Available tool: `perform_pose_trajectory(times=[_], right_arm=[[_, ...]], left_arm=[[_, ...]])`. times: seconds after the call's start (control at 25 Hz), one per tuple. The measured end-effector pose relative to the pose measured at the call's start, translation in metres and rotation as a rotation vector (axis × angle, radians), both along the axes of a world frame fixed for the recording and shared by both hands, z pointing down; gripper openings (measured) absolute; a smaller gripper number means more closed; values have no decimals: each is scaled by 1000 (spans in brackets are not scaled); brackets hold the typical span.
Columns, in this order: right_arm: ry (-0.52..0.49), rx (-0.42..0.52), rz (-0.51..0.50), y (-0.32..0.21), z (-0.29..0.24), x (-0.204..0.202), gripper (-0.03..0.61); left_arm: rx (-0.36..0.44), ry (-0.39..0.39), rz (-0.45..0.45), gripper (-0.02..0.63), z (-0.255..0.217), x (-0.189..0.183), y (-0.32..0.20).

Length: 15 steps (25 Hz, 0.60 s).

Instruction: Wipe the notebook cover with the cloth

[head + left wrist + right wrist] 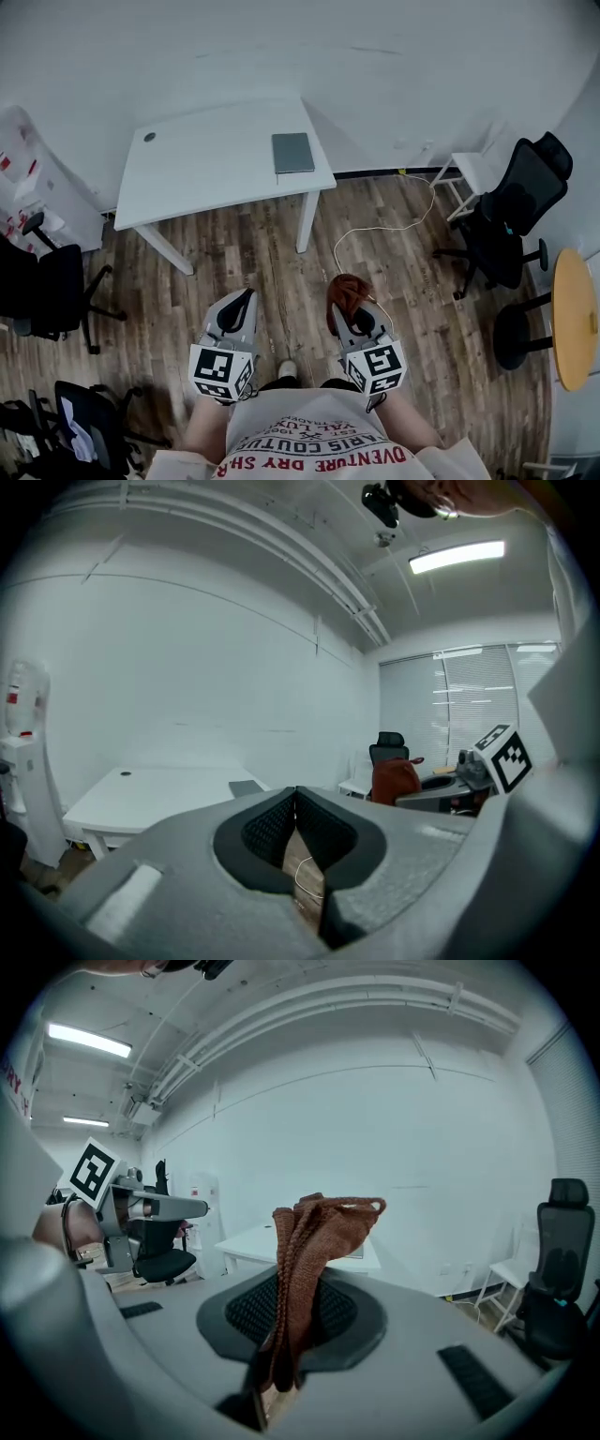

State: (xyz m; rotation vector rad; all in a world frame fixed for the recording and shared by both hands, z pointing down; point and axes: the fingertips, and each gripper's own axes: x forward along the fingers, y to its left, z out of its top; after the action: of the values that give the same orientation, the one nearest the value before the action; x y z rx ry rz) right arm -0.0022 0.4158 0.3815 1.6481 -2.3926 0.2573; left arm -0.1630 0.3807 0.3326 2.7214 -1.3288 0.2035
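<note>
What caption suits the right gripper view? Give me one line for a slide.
Brown knitted cloth clamped in the right claw, white table ahead.
</note>
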Motion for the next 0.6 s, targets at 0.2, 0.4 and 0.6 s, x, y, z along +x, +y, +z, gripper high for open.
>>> perform_pose_trajectory(times=[0.2,0.4,0.6], right_arm=[[28,-7,-11,-48,4,-4,71],[-3,-15,-27,-117,19,9,71],[-35,-20,-47,-201,32,28,71]], left_arm=[[-27,12,-12,11,12,-8,-44],[-49,-9,-37,11,28,1,-97],[-49,-31,-87,11,35,10,-164]])
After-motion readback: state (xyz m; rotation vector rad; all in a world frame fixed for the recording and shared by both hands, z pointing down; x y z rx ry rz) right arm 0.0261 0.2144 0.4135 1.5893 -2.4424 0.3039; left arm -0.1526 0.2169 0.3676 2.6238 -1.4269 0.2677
